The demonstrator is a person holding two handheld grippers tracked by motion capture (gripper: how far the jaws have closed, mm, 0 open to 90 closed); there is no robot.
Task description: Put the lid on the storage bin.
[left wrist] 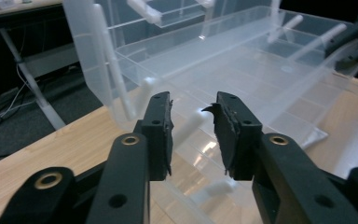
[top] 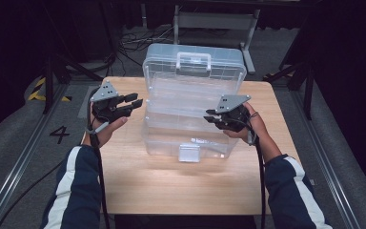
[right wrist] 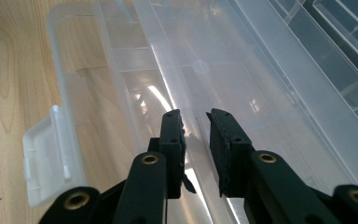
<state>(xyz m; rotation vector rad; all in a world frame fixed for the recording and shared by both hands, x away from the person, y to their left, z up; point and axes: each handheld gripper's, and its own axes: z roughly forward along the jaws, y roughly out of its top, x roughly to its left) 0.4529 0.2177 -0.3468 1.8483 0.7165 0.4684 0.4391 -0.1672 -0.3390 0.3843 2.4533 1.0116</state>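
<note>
Pushing my right claw (right wrist: 196, 116) harder (jaws straddling the box (top: 193, 102) rim, grip unclear; left claw (top: 132, 101) apart, empty) could tip its lid (top: 194, 62) backward.

The left hand-held gripper (top: 134, 101) hovers just beside the left end wall of the clear plastic storage box (top: 164, 138), its jaws apart with only air between them; that wall blocks any move further toward the middle. Behind and below this hand-held gripper the light wooden table (top: 124, 157) lies bare. The right hand-held gripper (top: 211, 116) hangs over the box's right end, jaws apart above the clear tray floor, with the rim just beneath. Beyond both, the raised clear lid with its handle (top: 193, 59) stands upright and closes off the far side. In front of the box, the open latch flap (top: 189, 153) juts onto the table.
</note>
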